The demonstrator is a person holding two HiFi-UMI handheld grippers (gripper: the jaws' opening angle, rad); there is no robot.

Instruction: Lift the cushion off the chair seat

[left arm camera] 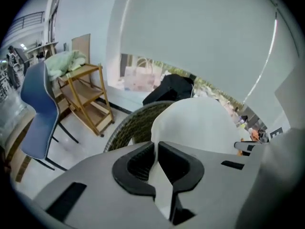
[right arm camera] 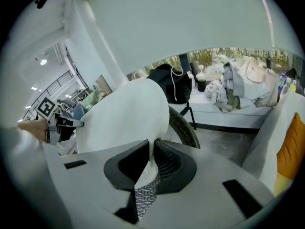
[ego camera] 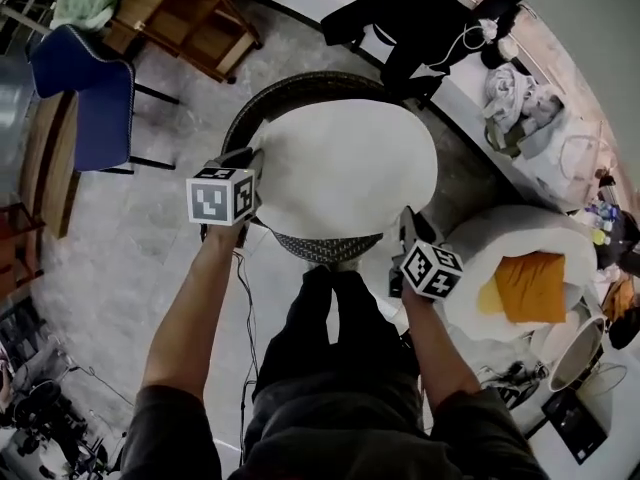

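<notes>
The round white cushion [ego camera: 345,166] hangs lifted above the dark wicker chair [ego camera: 290,96], whose rim shows behind and below it. My left gripper [ego camera: 252,186] is shut on the cushion's left edge; in the left gripper view the white fabric [left arm camera: 200,123] is pinched between the dark pads. My right gripper [ego camera: 408,230] is shut on the cushion's near right edge, and the right gripper view shows the cushion [right arm camera: 124,113] rising from the jaws with the wicker chair [right arm camera: 183,125] behind it.
A blue chair [ego camera: 95,98] and a wooden shelf [ego camera: 190,13] stand at the left. At the right sits a white seat [ego camera: 490,238] with an orange pillow [ego camera: 530,286]. A dark chair [ego camera: 420,13] stands beyond, and my legs [ego camera: 335,338] are just in front of the wicker chair.
</notes>
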